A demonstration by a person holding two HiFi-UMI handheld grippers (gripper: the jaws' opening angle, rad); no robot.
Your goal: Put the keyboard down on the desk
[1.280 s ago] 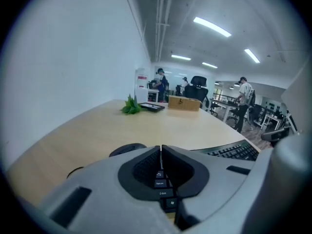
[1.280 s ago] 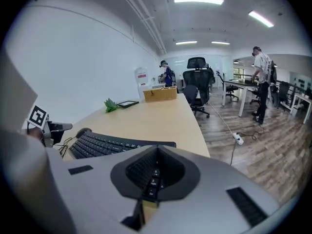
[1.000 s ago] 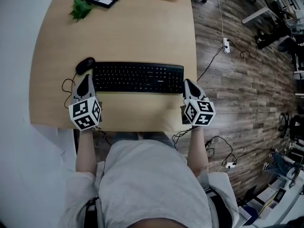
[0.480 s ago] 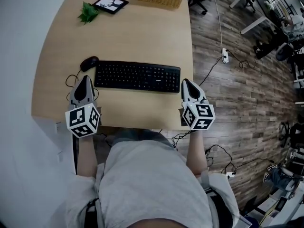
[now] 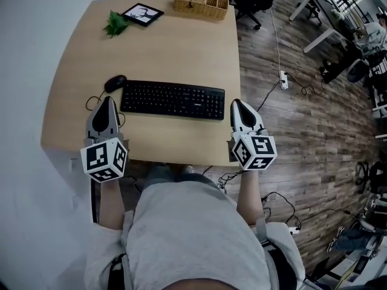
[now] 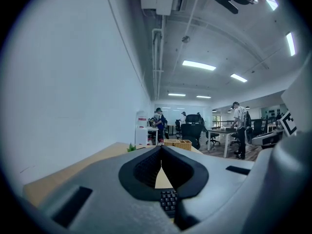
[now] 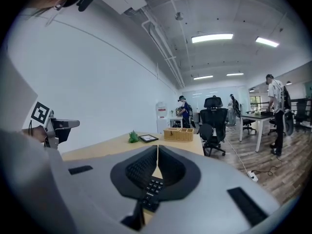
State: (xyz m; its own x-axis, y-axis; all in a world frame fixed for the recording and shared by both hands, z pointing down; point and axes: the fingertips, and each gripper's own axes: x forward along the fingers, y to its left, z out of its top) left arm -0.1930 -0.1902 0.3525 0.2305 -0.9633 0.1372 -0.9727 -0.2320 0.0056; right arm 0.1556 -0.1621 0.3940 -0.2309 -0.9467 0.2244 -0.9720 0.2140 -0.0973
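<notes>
A black keyboard lies flat on the wooden desk, parallel to its near edge. My left gripper hovers off the keyboard's left end, near the desk's left front corner, jaws shut and empty. My right gripper hangs off the keyboard's right end, over the desk's right edge, also shut with nothing in it. In the left gripper view the jaw tips meet, with keys showing below. The right gripper view shows its tips closed above some keys.
A black mouse with a cable sits left of the keyboard. At the desk's far side are a green plant sprig, a framed picture and a wicker basket. Wood floor with cables and a power strip lies right.
Both grippers have lifted and drawn back from the keyboard's ends toward the person. The keyboard stays on the desk. The head view has pulled back, showing more of the desk's far side.
</notes>
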